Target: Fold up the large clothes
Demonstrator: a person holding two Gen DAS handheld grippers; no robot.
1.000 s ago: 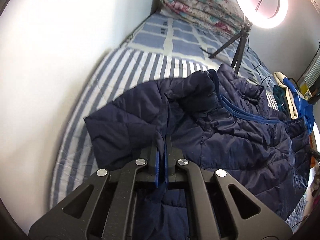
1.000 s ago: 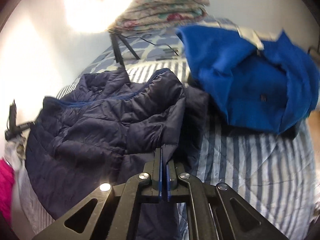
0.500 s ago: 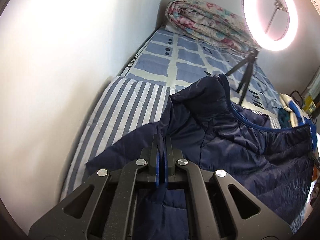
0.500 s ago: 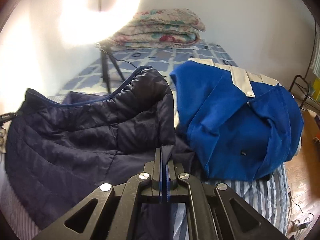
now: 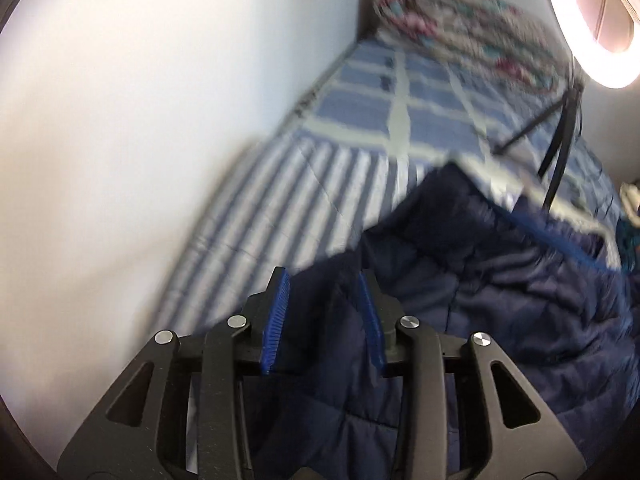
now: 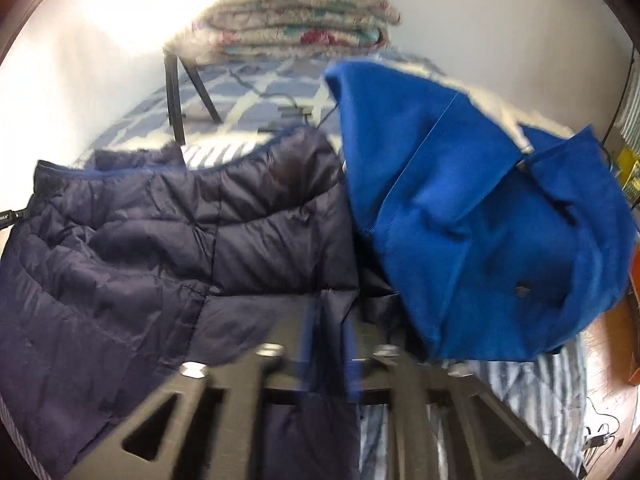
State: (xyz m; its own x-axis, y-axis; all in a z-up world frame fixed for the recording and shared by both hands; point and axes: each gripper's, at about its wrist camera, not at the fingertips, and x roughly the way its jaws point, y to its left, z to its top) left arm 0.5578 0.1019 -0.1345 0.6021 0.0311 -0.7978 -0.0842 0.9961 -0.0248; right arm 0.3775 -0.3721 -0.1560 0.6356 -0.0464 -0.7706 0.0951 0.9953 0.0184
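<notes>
A navy quilted puffer jacket lies spread on the striped bed; it also shows in the right wrist view. My left gripper is open, its blue pads apart on either side of the jacket's edge. My right gripper is blurred, its blue pads a little apart over the jacket's other edge, which still lies between them.
A bright blue garment lies heaped right of the jacket. A folded floral quilt sits at the bed's head. A ring light on a black tripod stands on the bed. A white wall runs along the left.
Both grippers were shut on the jacket's edges and have opened. The jacket has dropped lower onto the bed. Both views are blurred with motion.
</notes>
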